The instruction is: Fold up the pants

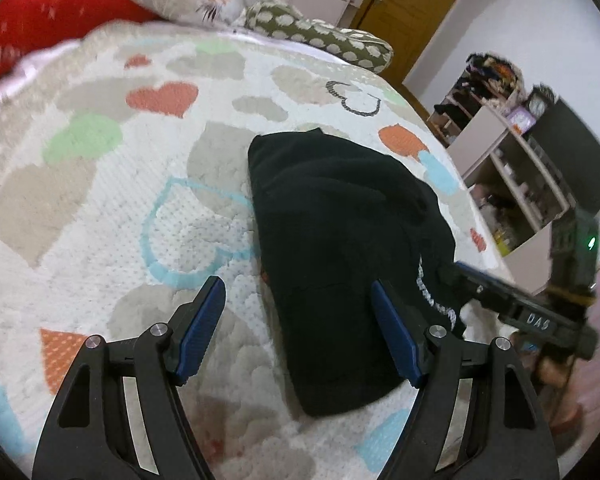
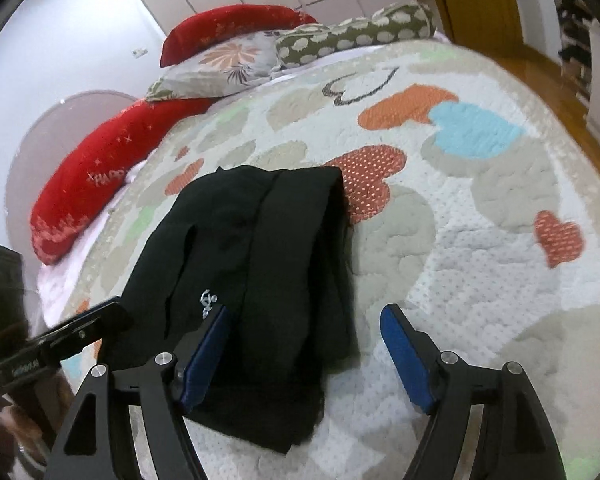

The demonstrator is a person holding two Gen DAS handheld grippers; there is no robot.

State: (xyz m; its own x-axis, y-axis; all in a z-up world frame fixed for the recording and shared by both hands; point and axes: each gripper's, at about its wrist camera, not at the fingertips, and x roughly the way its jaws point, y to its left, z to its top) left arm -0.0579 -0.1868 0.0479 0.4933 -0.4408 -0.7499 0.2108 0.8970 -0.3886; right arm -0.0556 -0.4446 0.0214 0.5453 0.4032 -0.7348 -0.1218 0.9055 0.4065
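The black pants lie folded in a thick bundle on the heart-patterned quilt. My left gripper hovers open over the bundle's near left edge, one pad above the quilt and the other above the cloth. In the right wrist view the pants stretch away from me, a small white logo showing. My right gripper is open above their near end, with neither pad pressing on the cloth. One of the right gripper's fingers reaches the bundle's right side in the left wrist view. One of the left gripper's fingers shows at the left.
Red pillows, a floral pillow and a green spotted pillow line the head of the bed. An open shelf unit stands past the bed's right edge. A wooden door and wooden floor lie beyond.
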